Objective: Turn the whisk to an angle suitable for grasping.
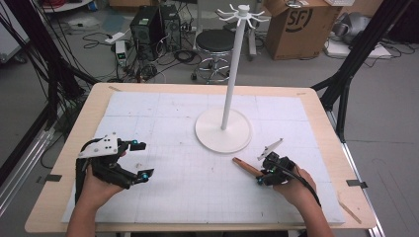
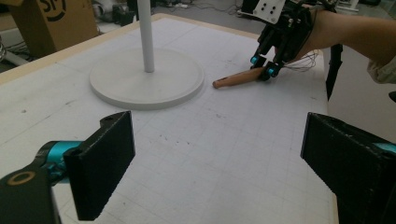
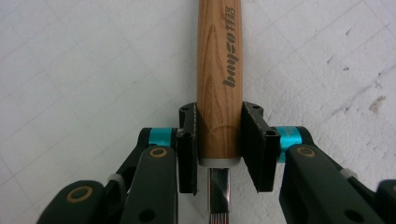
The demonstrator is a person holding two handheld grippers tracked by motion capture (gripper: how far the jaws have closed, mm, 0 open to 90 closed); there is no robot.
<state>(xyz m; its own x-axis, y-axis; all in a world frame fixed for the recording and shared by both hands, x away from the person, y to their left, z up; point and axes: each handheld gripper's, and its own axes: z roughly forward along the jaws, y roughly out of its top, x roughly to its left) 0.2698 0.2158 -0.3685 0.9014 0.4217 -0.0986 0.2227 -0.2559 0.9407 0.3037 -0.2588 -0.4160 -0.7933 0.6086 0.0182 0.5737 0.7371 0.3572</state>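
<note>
Right gripper (image 1: 260, 177) clamps a wooden-handled utensil (image 1: 245, 166); left gripper (image 1: 143, 159) hangs with jaws wide apart.

Nearest the person, both grippers sit low over the white gridded mat (image 1: 197, 197), well apart. The right jaws press both sides of the wooden handle (image 3: 219, 84) just above its metal shank (image 3: 218, 191), and the handle lies on the mat. Beyond it stands the white rack's round base (image 1: 222, 131) and tall pole (image 1: 232, 79), then a stool (image 1: 215, 42) and cardboard box (image 1: 296, 27).

Stand (image 1: 223, 130) mid-table on mat (image 1: 173, 113); wooden-handled tool (image 1: 245, 166) just before it, right.
</note>
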